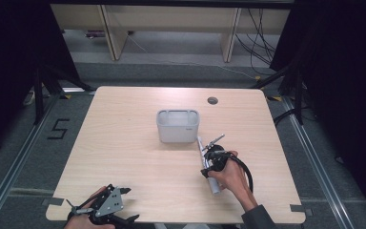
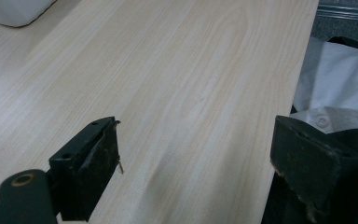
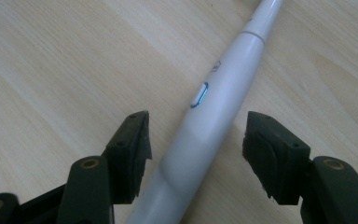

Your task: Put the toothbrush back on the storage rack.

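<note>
Straddling, with right gripper (image 3: 193, 154) jaws partly open and not pressing, the white electric toothbrush (image 3: 214, 112) lying flat on the wooden table (image 1: 124, 157) just beside the grey plastic bin (image 1: 177, 125), while resting the left gripper (image 2: 196, 163) wide open and empty near the table's front edge.

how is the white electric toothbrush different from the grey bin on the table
The toothbrush is long and slim and lies flat on the table; the bin is squat, boxy and stands upright, open at the top. The toothbrush lies between the right gripper's open jaws; the bin stands apart, untouched. Both are pale and rest on the table.
</note>
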Demonstrator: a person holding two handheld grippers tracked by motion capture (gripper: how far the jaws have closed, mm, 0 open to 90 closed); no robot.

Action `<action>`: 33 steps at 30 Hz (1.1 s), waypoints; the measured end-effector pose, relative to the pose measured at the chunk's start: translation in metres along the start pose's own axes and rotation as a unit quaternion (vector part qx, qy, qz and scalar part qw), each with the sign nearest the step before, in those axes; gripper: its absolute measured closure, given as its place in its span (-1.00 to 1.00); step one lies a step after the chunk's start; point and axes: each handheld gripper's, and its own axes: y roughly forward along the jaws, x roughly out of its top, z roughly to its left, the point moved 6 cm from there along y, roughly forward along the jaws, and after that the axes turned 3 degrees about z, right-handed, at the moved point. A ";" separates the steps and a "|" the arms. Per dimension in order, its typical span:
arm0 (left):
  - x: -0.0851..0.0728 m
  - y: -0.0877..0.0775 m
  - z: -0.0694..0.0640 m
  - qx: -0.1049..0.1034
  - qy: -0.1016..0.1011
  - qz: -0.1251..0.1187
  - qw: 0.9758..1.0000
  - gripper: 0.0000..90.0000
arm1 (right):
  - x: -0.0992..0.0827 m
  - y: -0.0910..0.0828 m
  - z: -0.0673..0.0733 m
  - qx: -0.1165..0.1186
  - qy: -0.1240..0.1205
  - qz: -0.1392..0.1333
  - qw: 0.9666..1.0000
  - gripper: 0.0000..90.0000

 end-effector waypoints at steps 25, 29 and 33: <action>0.000 0.000 0.000 0.001 0.000 0.001 1.000 -0.67 | 0.008 0.012 -0.016 -0.010 -0.009 0.070 0.997 0.25; 0.000 -0.001 0.000 -0.001 0.006 0.005 1.000 -0.67 | 0.005 0.010 -0.023 -0.015 -0.010 0.078 0.997 0.35; 0.000 0.000 0.001 0.000 0.005 0.002 1.000 -0.67 | 0.002 0.009 -0.028 -0.013 -0.017 0.082 0.996 0.47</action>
